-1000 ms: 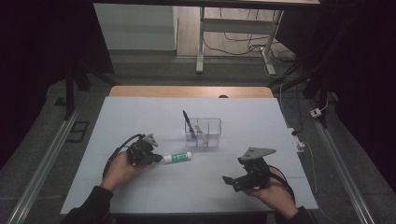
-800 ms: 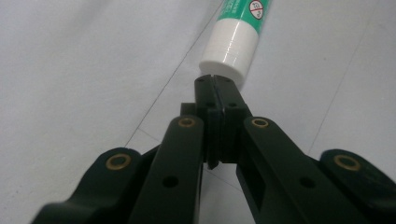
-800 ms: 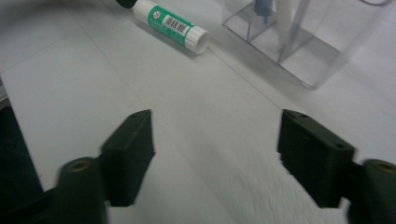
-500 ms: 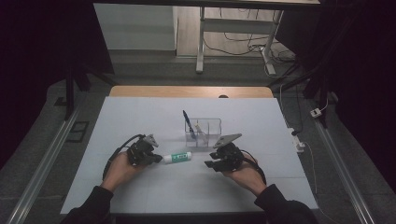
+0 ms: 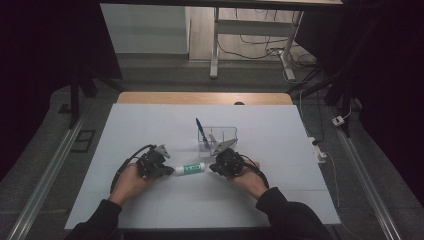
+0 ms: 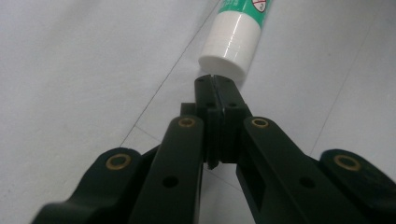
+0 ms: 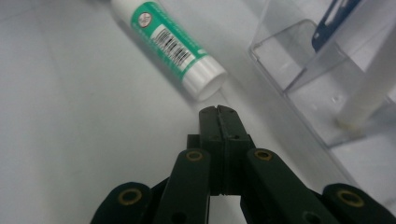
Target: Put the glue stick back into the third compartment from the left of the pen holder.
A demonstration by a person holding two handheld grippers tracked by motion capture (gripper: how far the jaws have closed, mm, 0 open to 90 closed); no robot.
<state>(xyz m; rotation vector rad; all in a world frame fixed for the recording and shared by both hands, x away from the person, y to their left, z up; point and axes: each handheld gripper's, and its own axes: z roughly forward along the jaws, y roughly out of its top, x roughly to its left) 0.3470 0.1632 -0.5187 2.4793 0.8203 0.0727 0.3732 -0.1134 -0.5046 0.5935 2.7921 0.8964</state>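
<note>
Left tongs [image 6: 215,80]: I read clenched, tips at white cap | right tongs [image 7: 218,111]: just closed, nothing gripped | green-and-white cylindrical glue stick [image 5: 192,168]: flat on white counter [image 5: 150,125] between both; clear plastic box [image 5: 223,134] just behind

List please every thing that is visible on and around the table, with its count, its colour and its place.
glue stick: 1, white and green, lying on the table between the two grippers
clear box: 1, transparent, standing on the table just behind the glue stick
pen: 1, blue, leaning upright in the clear box
white stick: 1, white, leaning in the clear box
table: 1, white top with a wooden far edge
cables: several, dark, on the floor behind the table
left gripper: 1, black, shut, tips at one end of the glue stick
right gripper: 1, black, jaws just closed with nothing between them, tips near the other end
hands: 2, dark sleeves, at the near edge
</note>
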